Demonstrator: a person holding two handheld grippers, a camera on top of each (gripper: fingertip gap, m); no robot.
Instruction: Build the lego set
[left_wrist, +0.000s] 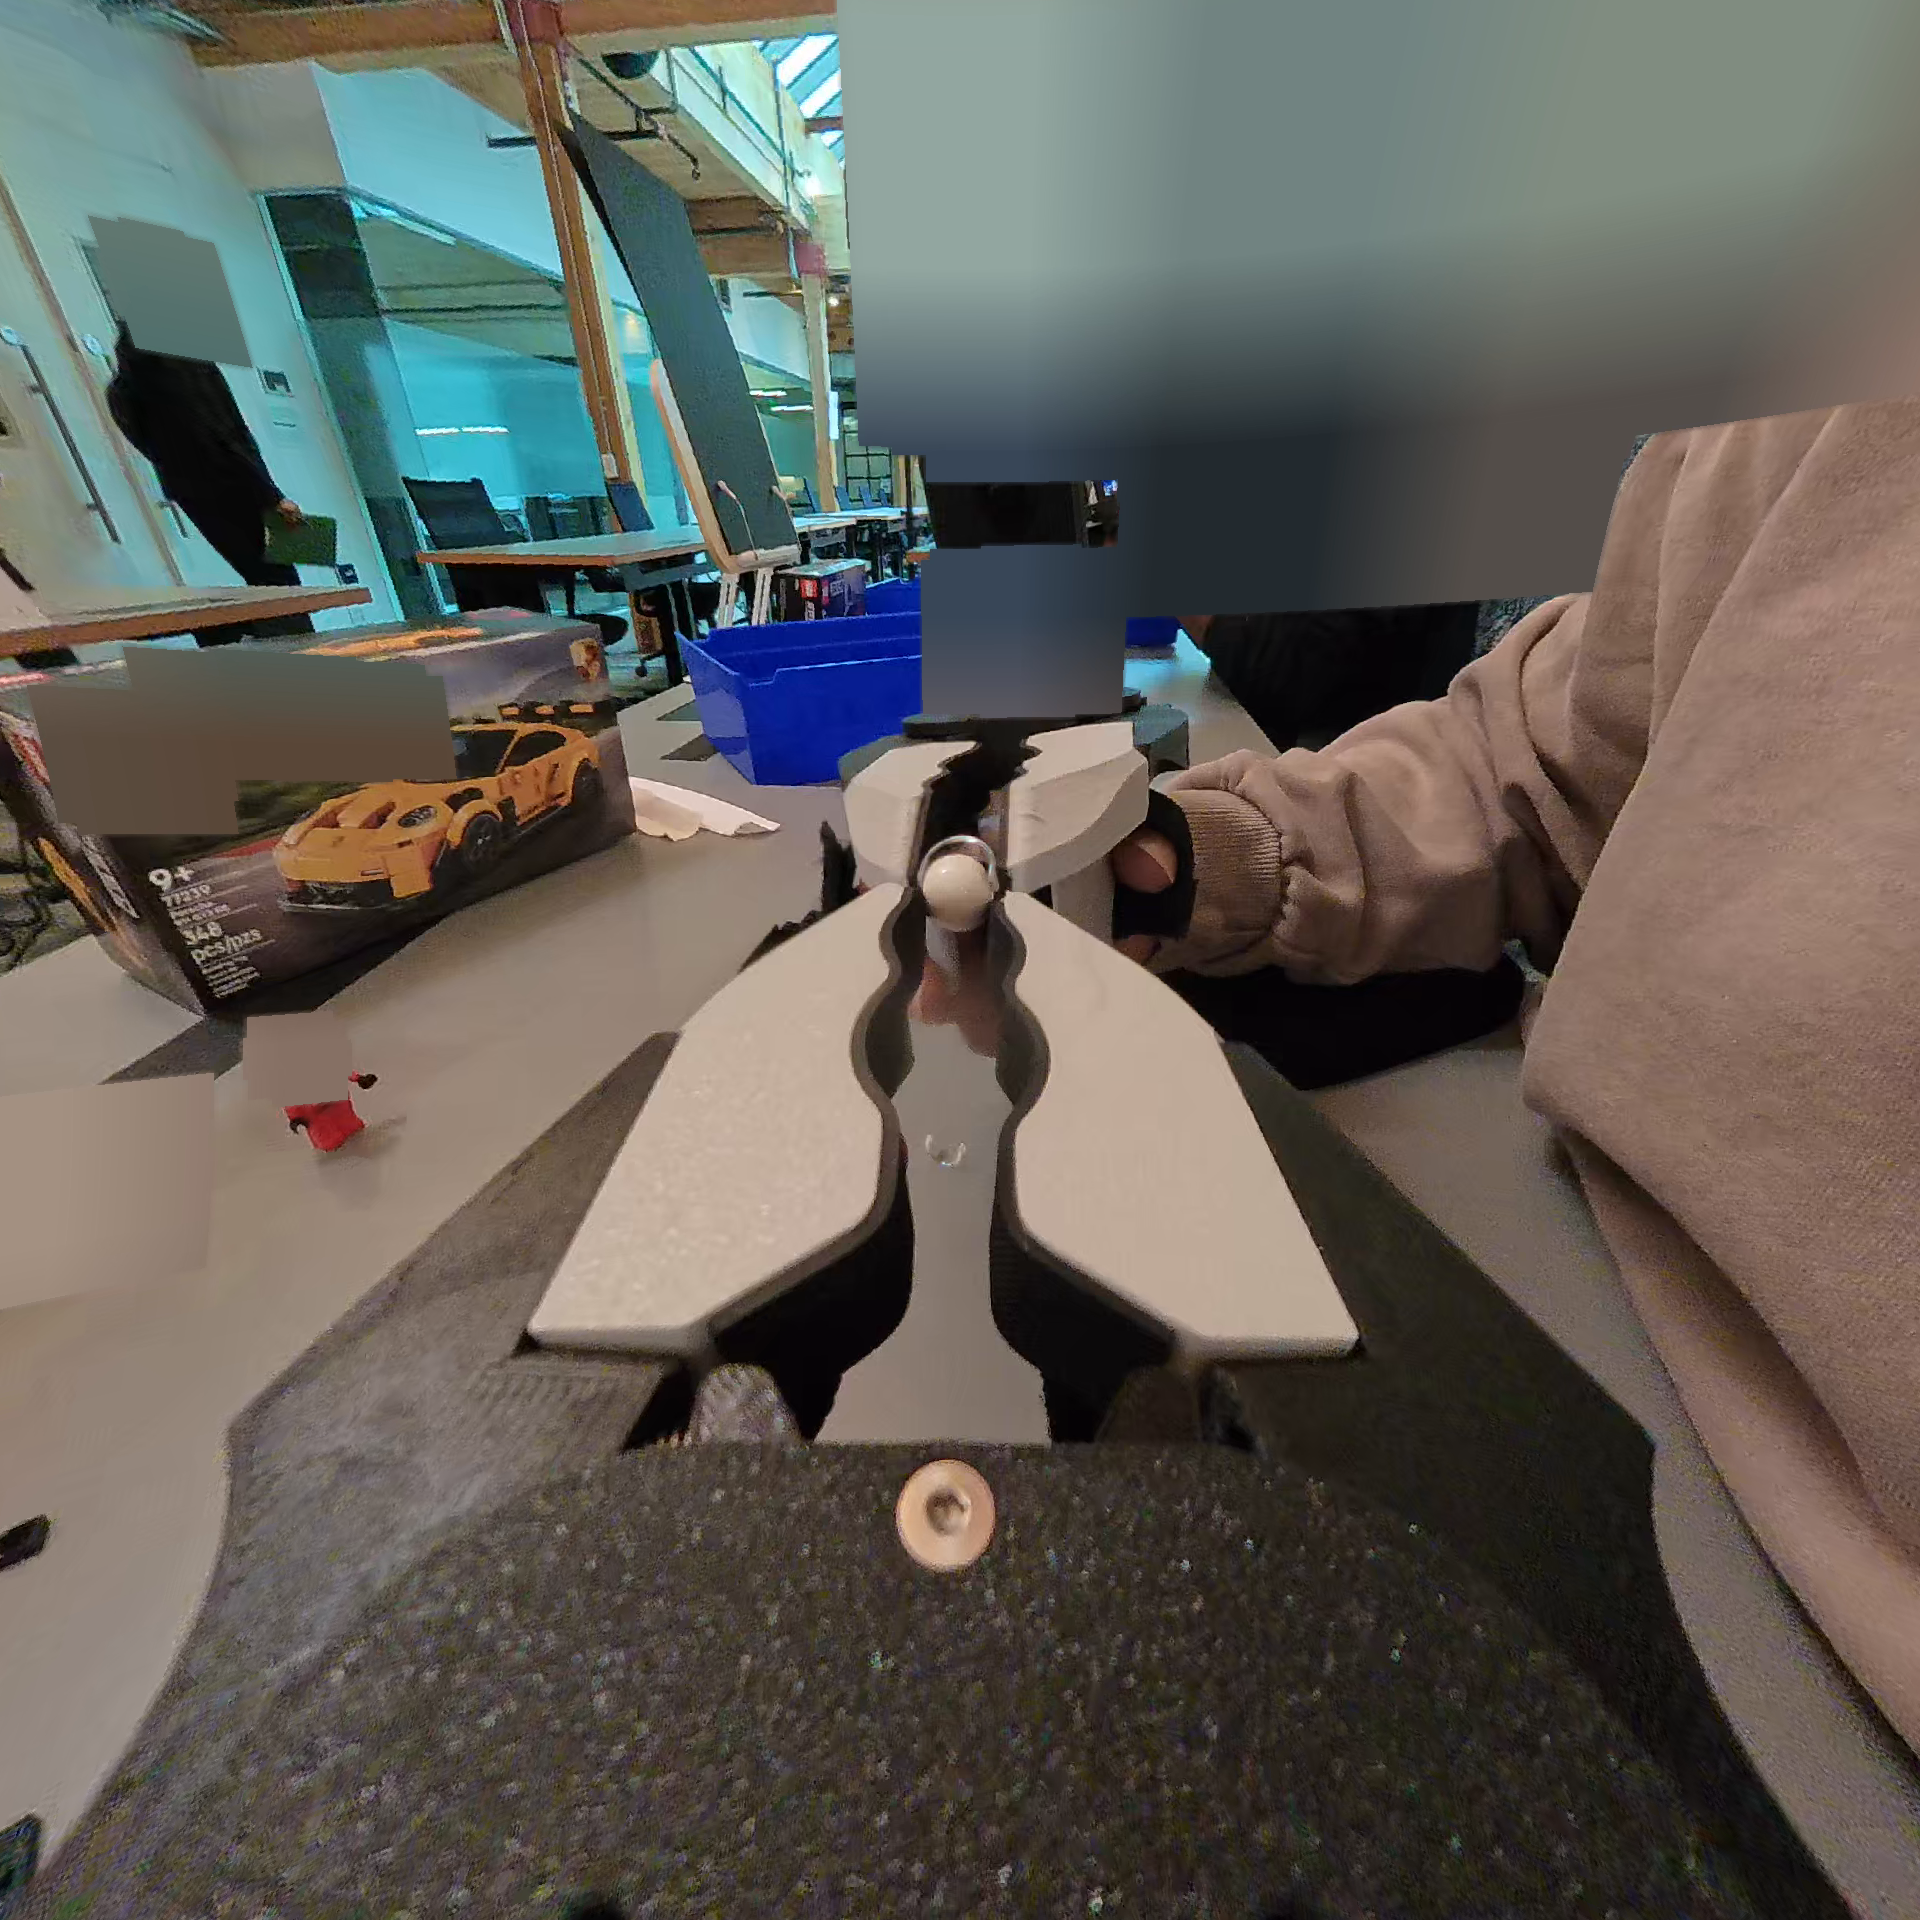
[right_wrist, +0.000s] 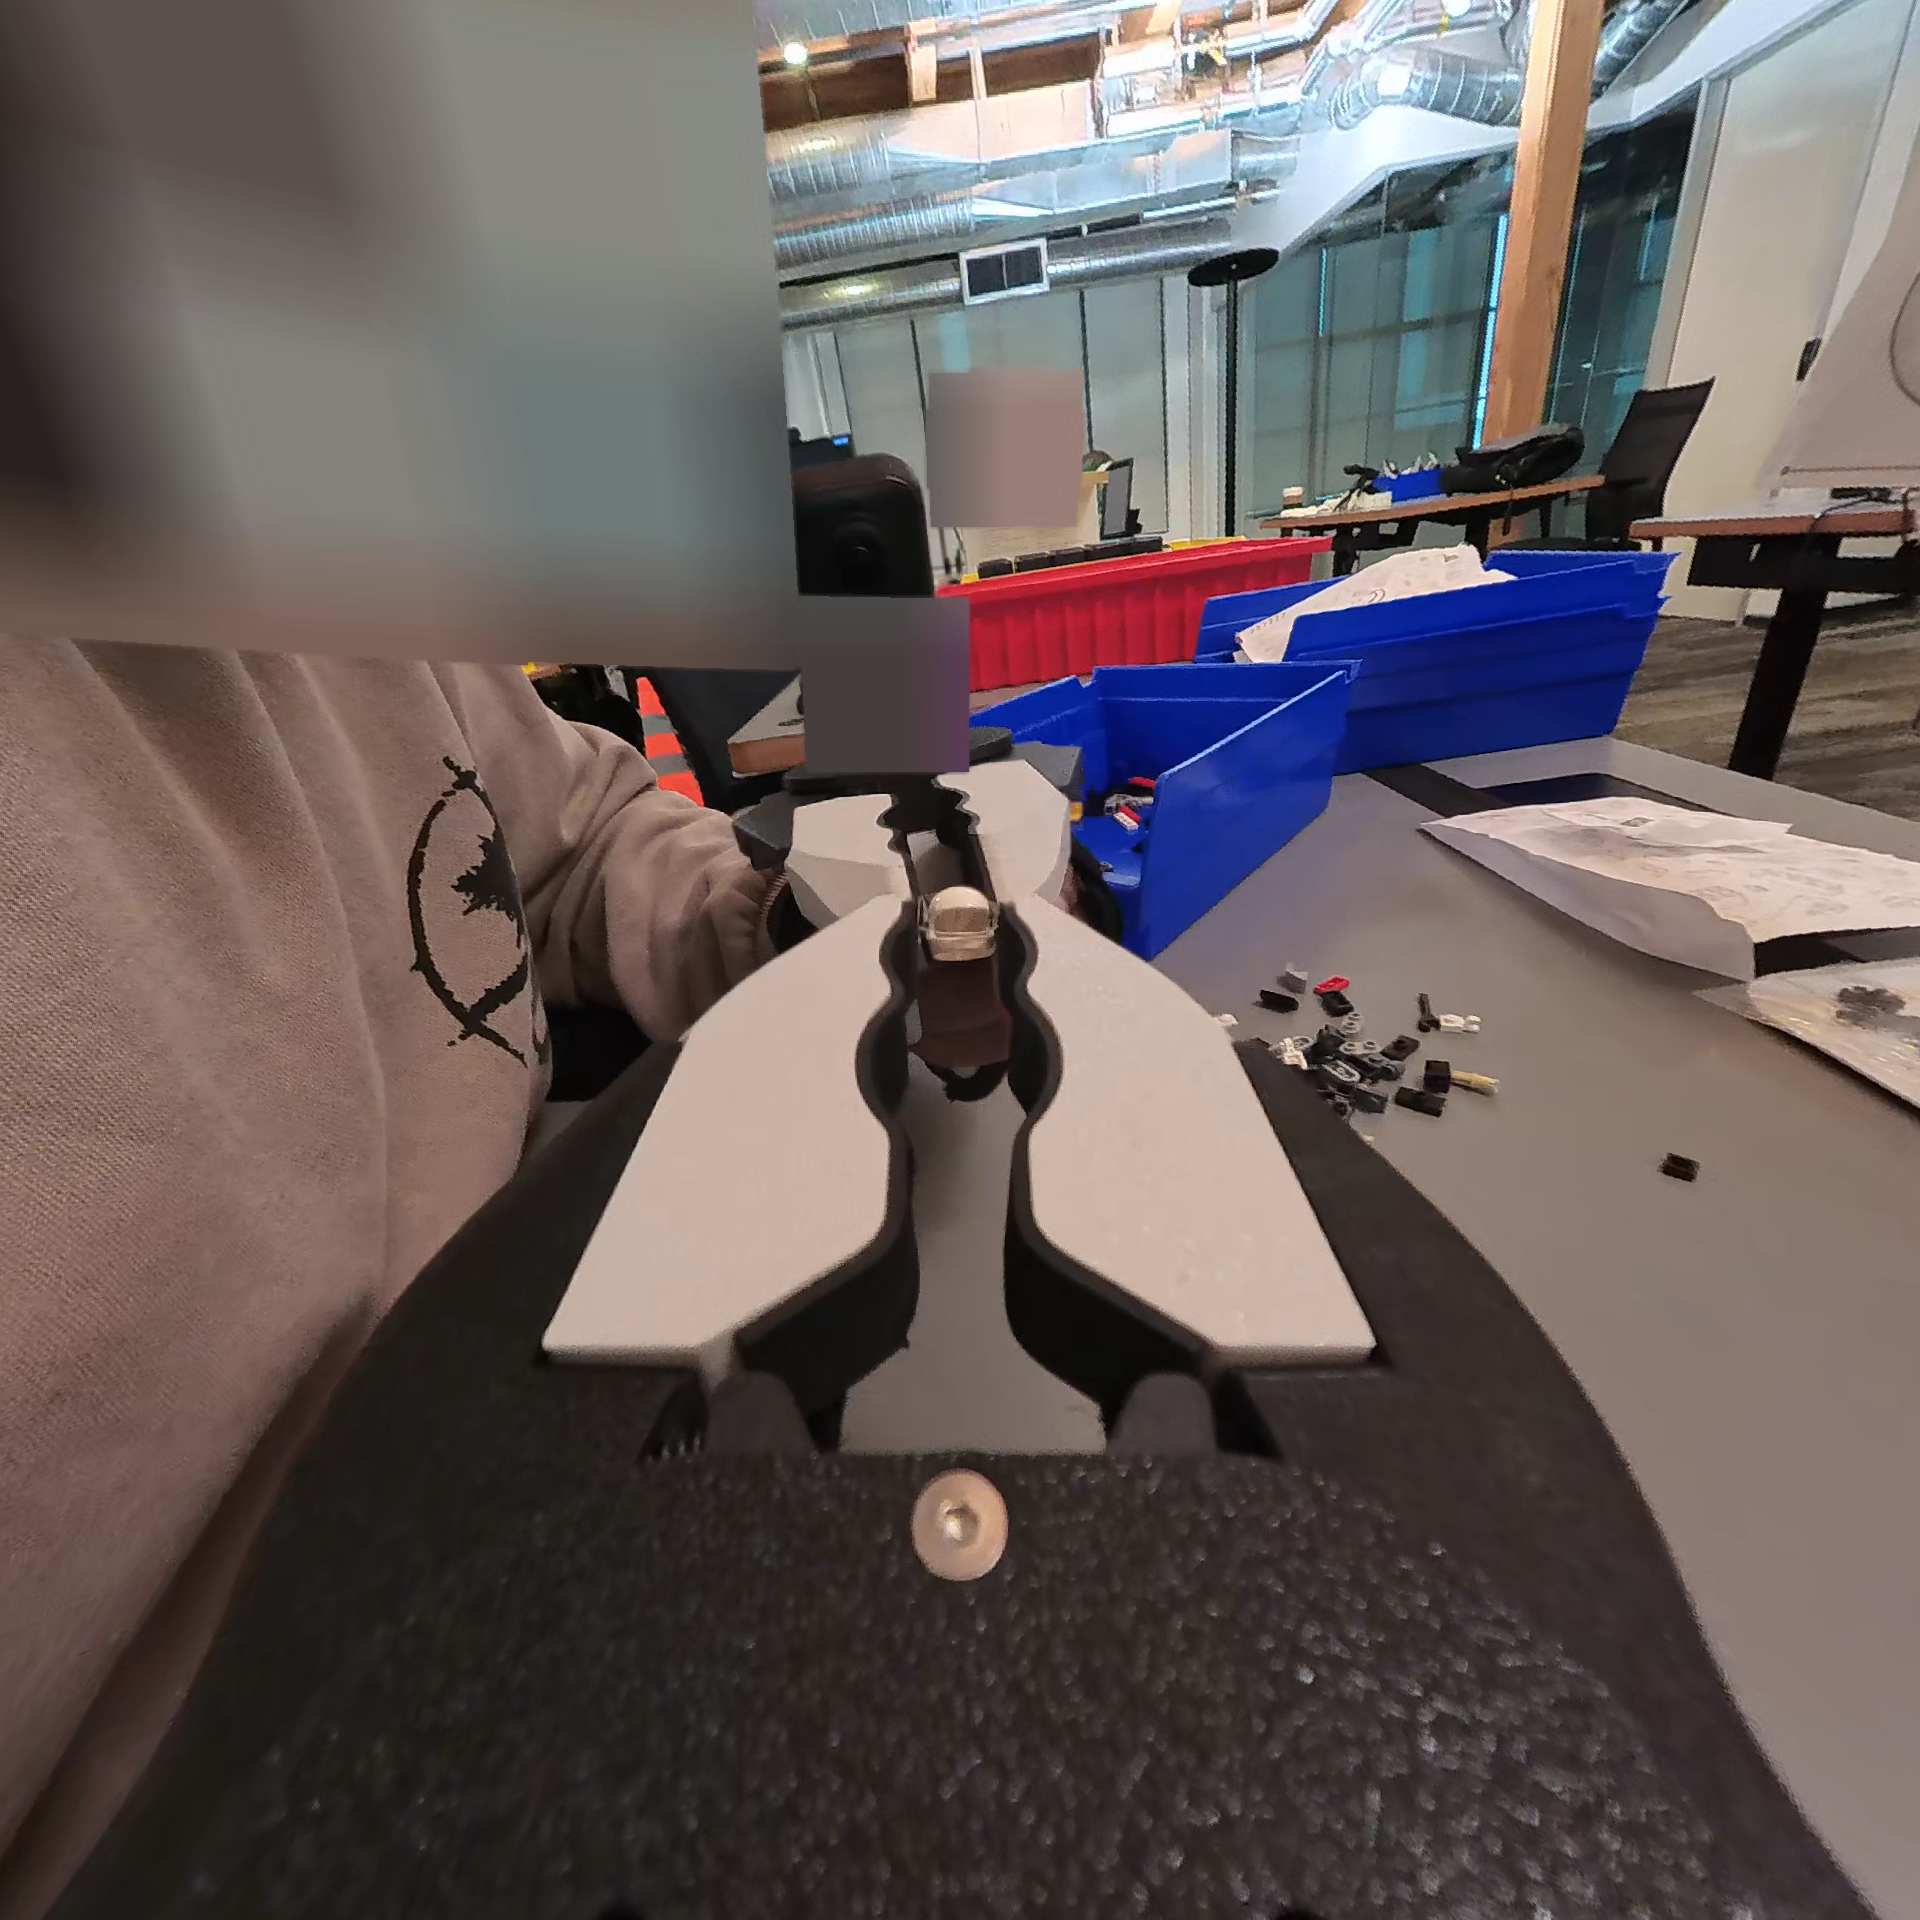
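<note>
A small white minifigure helmet (left_wrist: 954, 885) sits between the tips of both grippers, which face each other tip to tip above the grey table (left_wrist: 582, 997). My left gripper (left_wrist: 956, 906) is nearly closed around the helmet. In the right wrist view the helmet (right_wrist: 958, 920) carries a clear visor, and my right gripper (right_wrist: 958, 925) is closed on its sides. The right gripper (left_wrist: 997, 800) shows opposite in the left wrist view, and the left gripper (right_wrist: 925, 842) in the right wrist view. A gloved fingertip (right_wrist: 961, 1013) rests just under the helmet.
A set box picturing a yellow car (left_wrist: 364, 821) and a red minifigure part (left_wrist: 327, 1122) lie left. Blue bins (right_wrist: 1195, 790) and a red bin (right_wrist: 1132, 613) stand behind. Several loose small pieces (right_wrist: 1361, 1060), one black piece (right_wrist: 1680, 1166) and instruction sheets (right_wrist: 1683, 883) lie right. Less than 4 cm separates the two grippers' tips.
</note>
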